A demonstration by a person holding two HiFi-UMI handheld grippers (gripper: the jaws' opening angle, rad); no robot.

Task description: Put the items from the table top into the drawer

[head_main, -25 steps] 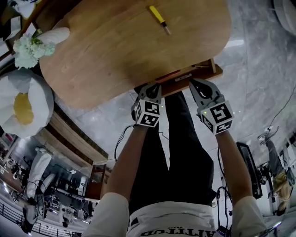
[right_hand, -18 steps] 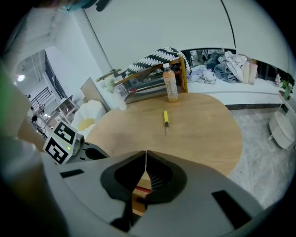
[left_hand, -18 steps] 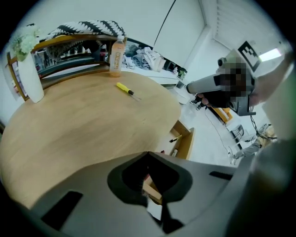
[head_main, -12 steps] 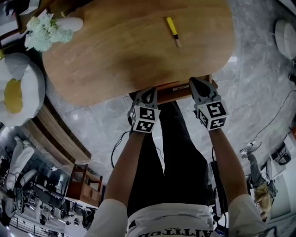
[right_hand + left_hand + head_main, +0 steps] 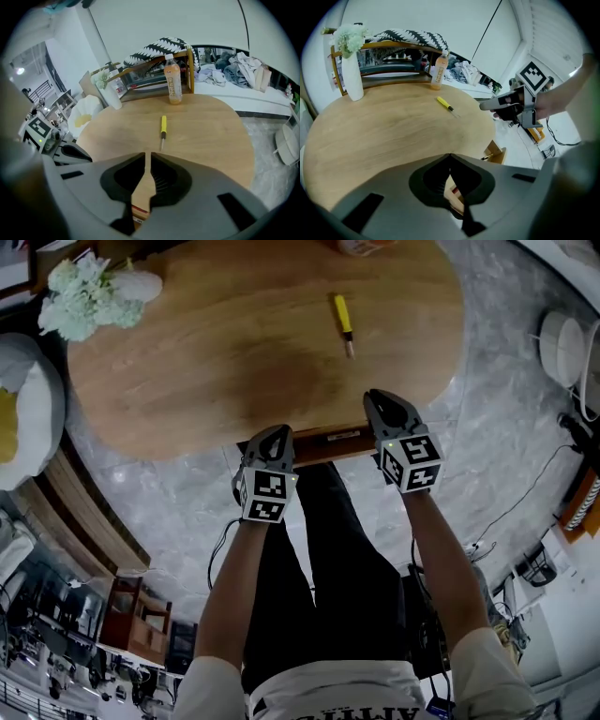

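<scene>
Screwdriver (image 5: 344,322), yellow handle: lies upper centre of frame on the table (image 5: 187,381), well apart from the drawer (image 5: 319,439) at the table's near edge.
Risk: the drawer looks barely open, and the round handle may roll if nudged.
Left gripper (image 5: 272,434), right gripper (image 5: 380,401): fingers together, empty, at the drawer front, forearms extended.

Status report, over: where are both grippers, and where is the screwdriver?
Left gripper and right gripper shut, empty, at drawer front. Yellow screwdriver lies on table, untouched; bottle at far edge. Nothing in the way.
</scene>
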